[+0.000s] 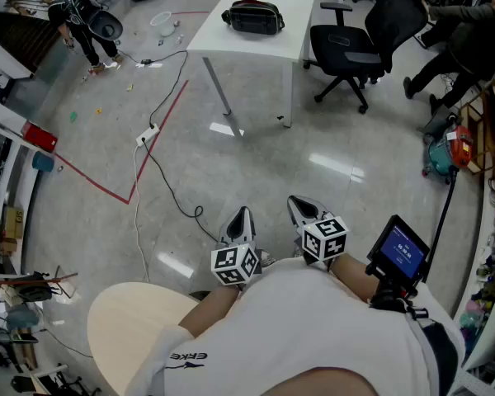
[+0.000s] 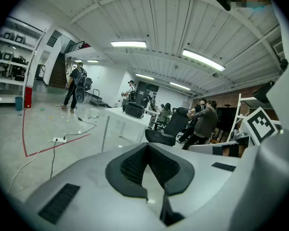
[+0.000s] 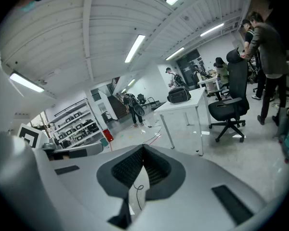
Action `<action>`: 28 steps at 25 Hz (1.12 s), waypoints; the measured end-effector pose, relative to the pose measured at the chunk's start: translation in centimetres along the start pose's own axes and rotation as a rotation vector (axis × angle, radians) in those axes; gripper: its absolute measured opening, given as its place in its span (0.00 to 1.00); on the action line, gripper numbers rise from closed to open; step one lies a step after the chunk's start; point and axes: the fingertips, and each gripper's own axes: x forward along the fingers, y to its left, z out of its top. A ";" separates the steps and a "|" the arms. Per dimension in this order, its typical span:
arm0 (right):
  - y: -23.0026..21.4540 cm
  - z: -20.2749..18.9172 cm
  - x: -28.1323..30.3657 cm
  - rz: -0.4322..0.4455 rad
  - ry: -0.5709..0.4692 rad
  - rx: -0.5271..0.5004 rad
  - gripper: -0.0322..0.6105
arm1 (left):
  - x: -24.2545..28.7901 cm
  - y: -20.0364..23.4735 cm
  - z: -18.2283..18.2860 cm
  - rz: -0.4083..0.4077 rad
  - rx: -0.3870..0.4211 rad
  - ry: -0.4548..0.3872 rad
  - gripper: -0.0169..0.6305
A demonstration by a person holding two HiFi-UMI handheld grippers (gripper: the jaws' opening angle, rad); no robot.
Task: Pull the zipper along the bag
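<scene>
A black bag (image 1: pixel 252 16) lies on the white table (image 1: pixel 290 33).

A glossy, polished floor (image 1: pixel 330 139) is shown; the table (image 1: pixel 293 25) is finished smooth white; the left gripper (image 2: pixel 148 147) is lined with ribbed pads (image 2: pixel 130 166).

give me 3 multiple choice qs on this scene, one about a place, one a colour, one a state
1. Where is the black bag?
A on the white table
B on the floor
C on the office chair

2. What colour is the tape line on the floor?
A yellow
B blue
C red

3. How do the left gripper jaws stand?
A shut on the zipper
B shut, holding nothing
C wide open

Key: 1 A, it sits on the tabletop; 2 C, the line is red; 3 B, the tips meet with nothing between them.
</scene>
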 end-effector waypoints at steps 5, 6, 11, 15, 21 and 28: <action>0.1 0.0 0.3 0.011 -0.002 0.004 0.05 | 0.2 0.2 0.0 0.001 -0.001 0.000 0.03; 0.1 0.0 0.3 0.013 -0.004 0.006 0.05 | 0.2 0.2 0.0 0.002 -0.002 -0.001 0.03; 0.2 0.2 0.3 0.022 -0.020 0.021 0.05 | 0.0 0.4 -0.1 0.010 -0.009 -0.004 0.03; 0.9 0.1 0.6 0.023 -0.019 0.023 0.05 | -0.6 1.1 0.0 0.018 -0.017 -0.008 0.03; 2.2 0.1 1.9 0.026 -0.013 0.015 0.05 | -1.3 3.0 0.4 0.031 -0.031 -0.018 0.03; 4.4 0.1 3.5 0.017 -0.014 -0.005 0.05 | -2.1 5.4 0.9 0.031 -0.054 -0.043 0.03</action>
